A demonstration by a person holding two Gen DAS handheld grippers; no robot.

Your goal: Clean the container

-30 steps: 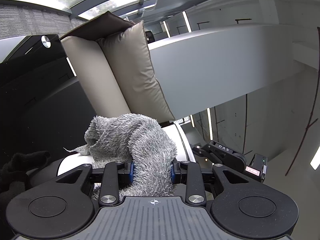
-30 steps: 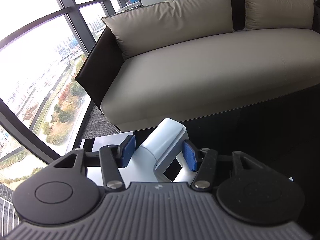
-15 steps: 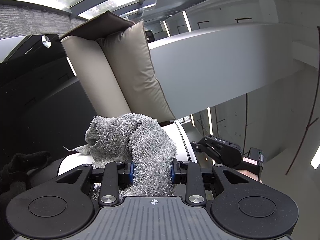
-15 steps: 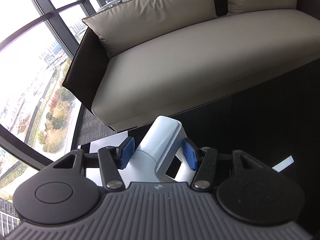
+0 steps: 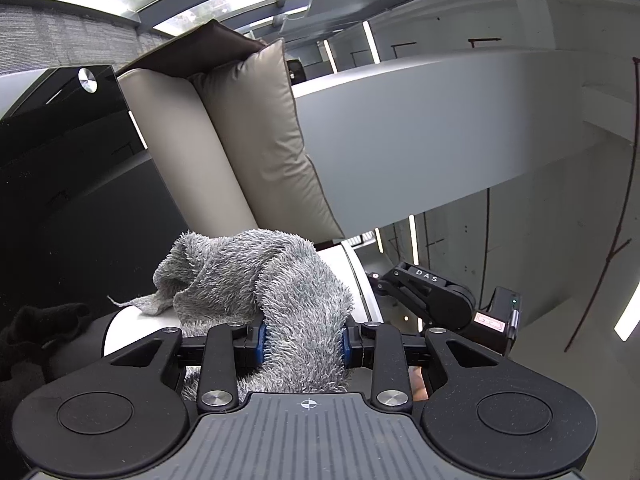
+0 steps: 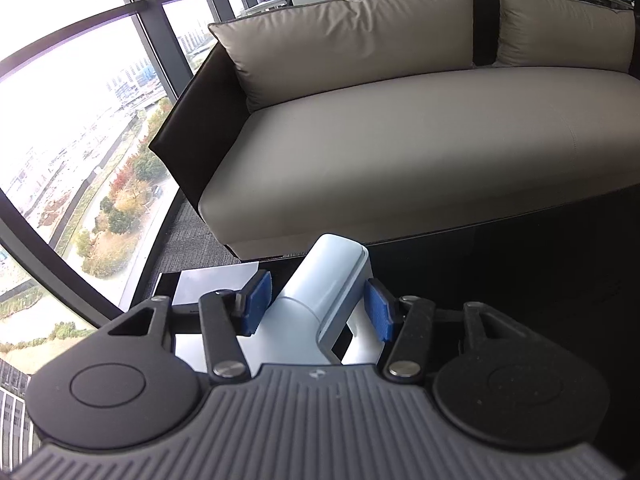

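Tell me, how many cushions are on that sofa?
2 in the right wrist view: one cushion at the sofa's window end, the other further right, cut off by the frame edge. More could be hidden beyond that edge.

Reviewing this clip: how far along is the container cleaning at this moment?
Done: both tools are taken up. The left gripper is shut on the grey cloth, which lies bunched on the white container. The right gripper brackets the container's pale handle, its pads close beside it; contact is unclear. In hand: wiping the container. Left: how clean it is cannot be judged, since the cloth covers most of it.
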